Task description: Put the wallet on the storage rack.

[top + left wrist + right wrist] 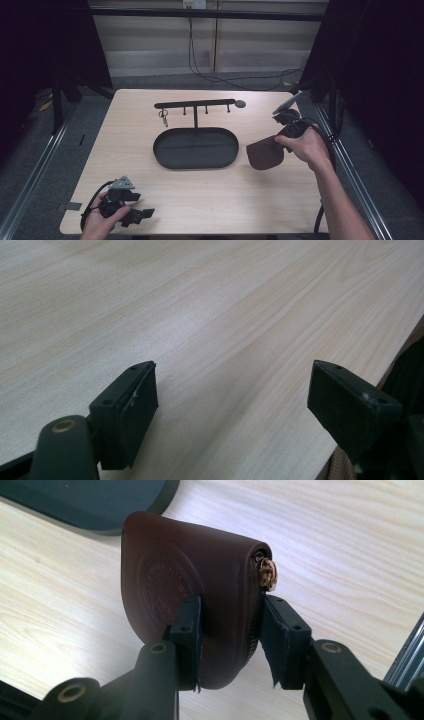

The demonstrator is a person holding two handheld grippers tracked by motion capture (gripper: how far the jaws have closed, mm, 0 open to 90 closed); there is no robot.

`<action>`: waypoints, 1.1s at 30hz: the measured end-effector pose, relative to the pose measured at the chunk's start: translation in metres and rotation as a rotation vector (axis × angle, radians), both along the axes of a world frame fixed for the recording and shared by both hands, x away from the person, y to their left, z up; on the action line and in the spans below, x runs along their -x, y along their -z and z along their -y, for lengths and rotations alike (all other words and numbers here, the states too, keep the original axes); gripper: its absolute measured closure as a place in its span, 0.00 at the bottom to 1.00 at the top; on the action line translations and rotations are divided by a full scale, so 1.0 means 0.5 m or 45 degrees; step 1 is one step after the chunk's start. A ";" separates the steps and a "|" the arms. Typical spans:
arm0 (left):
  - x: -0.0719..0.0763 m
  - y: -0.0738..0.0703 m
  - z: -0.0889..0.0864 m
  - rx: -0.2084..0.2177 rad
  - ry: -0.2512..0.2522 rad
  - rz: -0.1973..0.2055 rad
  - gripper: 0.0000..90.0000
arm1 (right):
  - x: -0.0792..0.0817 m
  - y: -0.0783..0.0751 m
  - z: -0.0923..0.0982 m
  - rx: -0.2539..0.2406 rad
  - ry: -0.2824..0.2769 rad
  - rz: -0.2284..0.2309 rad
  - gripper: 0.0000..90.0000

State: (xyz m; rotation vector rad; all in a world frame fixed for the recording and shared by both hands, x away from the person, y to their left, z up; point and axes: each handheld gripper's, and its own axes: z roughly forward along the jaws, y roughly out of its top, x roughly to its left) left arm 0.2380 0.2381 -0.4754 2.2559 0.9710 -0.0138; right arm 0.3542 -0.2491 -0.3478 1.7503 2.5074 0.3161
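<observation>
At the right of the high view, the right gripper (pixel 230 630) pinches a brown leather pouch (pixel 190 585) just beside the black oval tray (pixel 195 148). At lower left, the left gripper (pixel 232 400) rests on the table (pixel 225 300), fingers spread wide.

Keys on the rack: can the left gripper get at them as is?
Probably yes: left gripper is open and idle at the near edge; bare table lies between it and the keys, tray off to the side.

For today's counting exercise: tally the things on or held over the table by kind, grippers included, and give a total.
Grippers: 2 (left, right)
Brown leather pouches: 1
Black stands with oval tray: 1
Key sets hanging on the stand: 1
Total: 5
</observation>
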 end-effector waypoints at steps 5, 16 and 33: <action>-0.002 0.000 -0.001 -0.007 0.000 -0.004 0.22 | -0.015 -0.008 -0.006 0.015 -0.005 -0.003 0.69; -0.004 0.002 0.001 -0.003 0.005 -0.006 0.22 | -0.037 -0.016 -0.037 0.007 -0.029 0.001 0.69; -0.002 0.001 0.001 -0.002 0.014 -0.004 0.22 | -0.061 -0.027 -0.066 -0.054 -0.026 0.025 0.69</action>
